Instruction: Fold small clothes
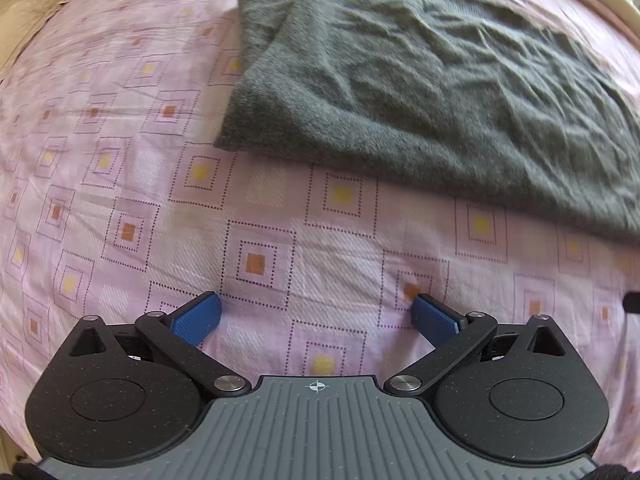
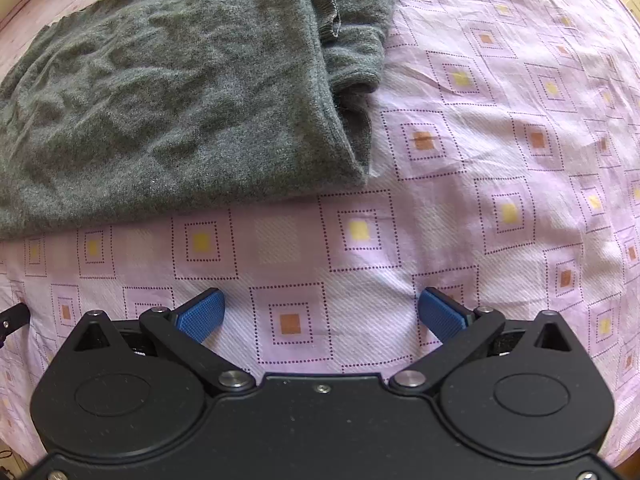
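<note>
Two close downward wrist views, shared grey sweater (image 1: pixel 420 92) between.

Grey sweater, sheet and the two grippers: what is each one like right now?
Grey sweater: partly folded, wrinkled, lying flat, held by nothing.
Pink bedsheet: spread out, lightly creased.
Left gripper: fingers open, empty.
Right gripper: fingers open, empty.

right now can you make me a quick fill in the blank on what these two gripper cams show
1. The grey sweater lies on a pink patterned ____.
2. The left hand-held gripper is ____, with nothing between its blue pads.
3. The right hand-held gripper is over the bedsheet, not ____ the sweater.
4. In the right wrist view, a ribbed cuff shows at the sweater's ____ side.

Missing words: bedsheet; open; touching; right
</note>
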{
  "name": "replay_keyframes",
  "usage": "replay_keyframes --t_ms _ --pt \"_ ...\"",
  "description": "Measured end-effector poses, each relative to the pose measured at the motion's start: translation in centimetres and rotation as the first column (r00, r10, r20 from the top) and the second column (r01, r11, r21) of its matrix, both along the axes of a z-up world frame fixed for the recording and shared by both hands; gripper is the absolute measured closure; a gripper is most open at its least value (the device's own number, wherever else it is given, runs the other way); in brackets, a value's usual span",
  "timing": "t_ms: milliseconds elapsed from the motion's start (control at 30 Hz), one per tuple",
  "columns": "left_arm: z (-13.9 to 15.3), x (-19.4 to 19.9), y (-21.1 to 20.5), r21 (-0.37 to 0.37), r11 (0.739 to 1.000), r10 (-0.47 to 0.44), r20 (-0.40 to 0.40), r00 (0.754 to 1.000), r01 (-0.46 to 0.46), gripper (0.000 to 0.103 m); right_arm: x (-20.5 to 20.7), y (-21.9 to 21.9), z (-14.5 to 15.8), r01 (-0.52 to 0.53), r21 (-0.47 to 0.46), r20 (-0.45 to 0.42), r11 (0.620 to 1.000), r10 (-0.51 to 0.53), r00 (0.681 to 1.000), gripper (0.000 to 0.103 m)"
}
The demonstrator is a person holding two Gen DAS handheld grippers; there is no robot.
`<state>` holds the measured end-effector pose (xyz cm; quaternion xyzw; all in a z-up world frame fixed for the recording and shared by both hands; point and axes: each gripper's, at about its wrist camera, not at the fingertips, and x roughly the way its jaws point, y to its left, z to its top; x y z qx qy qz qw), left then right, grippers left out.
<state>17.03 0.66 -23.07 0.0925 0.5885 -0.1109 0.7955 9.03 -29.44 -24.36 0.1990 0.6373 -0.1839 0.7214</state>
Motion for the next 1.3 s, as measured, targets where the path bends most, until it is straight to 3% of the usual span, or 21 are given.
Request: replay_keyframes --t_ms 167,233,300,500,667,933,1233,1300 --pt "0.4 -0.3 -0.8 0.028 1.0 0.015 -0.034 0.999 -0.014 0.0 -0.7 -1.5 0.4 -0.009 0.06 0.04 0.998 0.007 0.999 0.0" --pt "0.7 0.0 -1.3 0.041 0.999 -0.008 -0.04 0.999 0.01 0.007 -1.2 -2.6 0.7 0.003 0.107 0.073 0.994 -0.011 0.997 0.0" --pt "1.7 0.1 -2.3 0.038 0.998 -0.049 -0.032 0.998 0.05 0.022 -1.8 -3.8 1.4 0.019 0.137 0.107 0.99 -0.034 0.994 0.003" --pt "5.2 2.0 -5.6 0.003 0.996 -0.093 0.054 0.994 0.093 0.022 -1.8 -6.8 4.3 0.009 0.094 0.263 0.996 -0.034 0.964 0.003" --pt "6.9 5.1 -9.1 -0.004 0.993 -0.118 0.077 0.99 0.118 0.022 0.2 -8.9 4.5 0.056 0.166 0.312 0.985 -0.106 0.944 0.002" --pt "5.8 9.6 -14.6 0.035 0.985 -0.172 0.075 0.982 0.17 0.022 3.2 -9.3 3.7 0.022 0.145 0.353 0.989 -0.072 0.933 0.002" --pt "1.8 12.3 -18.4 0.11 0.978 -0.178 -0.019 0.984 0.179 0.021 4.0 -10.8 1.2 -0.024 0.24 0.365 0.971 -0.068 0.929 0.0" --pt "1.1 12.5 -18.6 0.12 0.977 -0.175 -0.027 0.984 0.177 0.015 4.0 -11.0 1.1 -0.048 0.24 0.383 0.97 -0.049 0.923 0.0"
